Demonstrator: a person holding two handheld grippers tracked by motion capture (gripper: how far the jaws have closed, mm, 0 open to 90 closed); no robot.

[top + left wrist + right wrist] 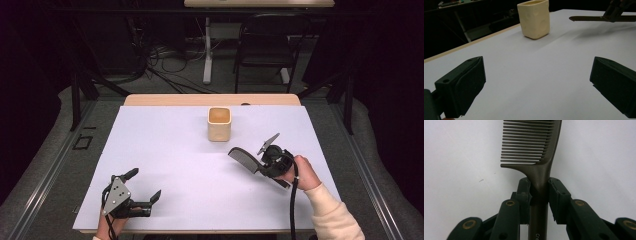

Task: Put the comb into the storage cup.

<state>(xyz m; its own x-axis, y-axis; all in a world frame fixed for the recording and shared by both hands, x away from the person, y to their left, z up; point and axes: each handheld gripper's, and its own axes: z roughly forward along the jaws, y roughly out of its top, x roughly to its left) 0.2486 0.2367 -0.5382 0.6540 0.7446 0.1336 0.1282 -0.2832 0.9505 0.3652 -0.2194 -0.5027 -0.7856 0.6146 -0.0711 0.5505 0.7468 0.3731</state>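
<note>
A dark comb hangs above the white table mat, its handle clamped in my right gripper at the right of the high view. In the right gripper view the two jaws press on the comb handle, teeth pointing away to the left. A cream square cup stands upright at the back middle of the mat, up and left of the comb. My left gripper rests at the front left, jaws wide apart with nothing between them. The left gripper view shows the cup ahead and the comb at top right.
The white mat covers a wooden table whose bare edge shows at the back. Beyond it are a black chair, a table leg and floor cables. Grey floor flanks the table on both sides.
</note>
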